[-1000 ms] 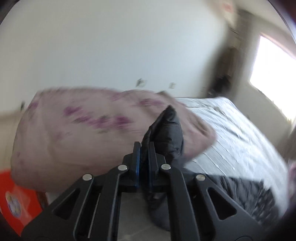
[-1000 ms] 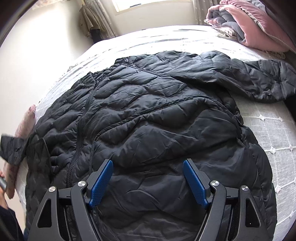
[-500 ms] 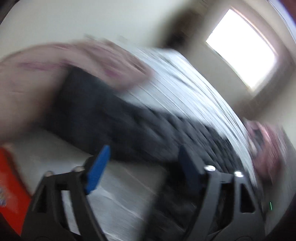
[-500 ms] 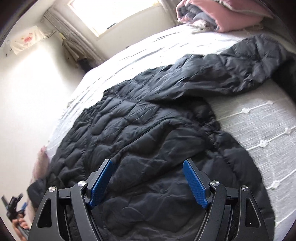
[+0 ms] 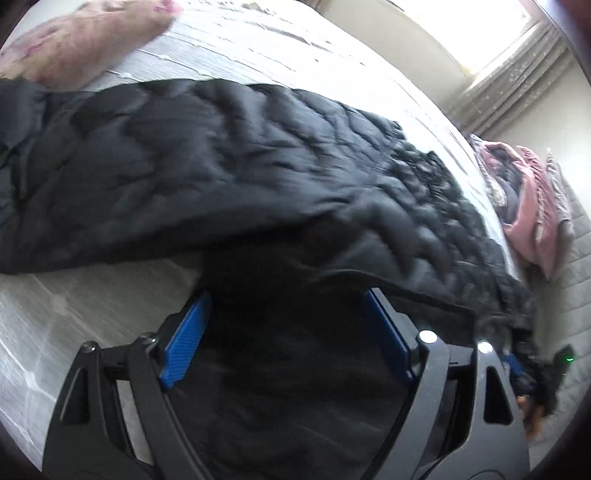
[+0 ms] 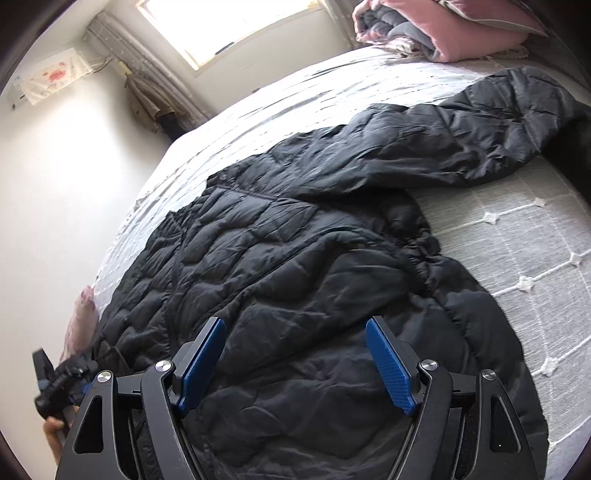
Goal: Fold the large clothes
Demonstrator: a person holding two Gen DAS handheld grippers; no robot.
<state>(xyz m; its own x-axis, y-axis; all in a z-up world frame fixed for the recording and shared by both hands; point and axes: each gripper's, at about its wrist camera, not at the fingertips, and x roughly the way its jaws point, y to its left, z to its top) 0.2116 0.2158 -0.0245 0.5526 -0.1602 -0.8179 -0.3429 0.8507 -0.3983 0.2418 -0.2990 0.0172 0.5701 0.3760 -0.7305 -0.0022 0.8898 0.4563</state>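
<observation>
Jacket (image 6: 295, 280) beneath spread fingers (image 6: 389, 363)

Bedroom: bed (image 6: 517, 236), folded bedding (image 6: 443, 29)

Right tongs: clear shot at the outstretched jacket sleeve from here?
Probably yes. The right tongs are open and empty over the black jacket; the sleeve lies flat on the bedspread, uncovered. The folded pink blanket sits behind it, apart.

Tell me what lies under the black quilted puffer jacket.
The black quilted puffer jacket is spread on a white textured bedspread, which shows all around it. Whatever sits directly beneath the jacket's body is covered and cannot be seen.
</observation>
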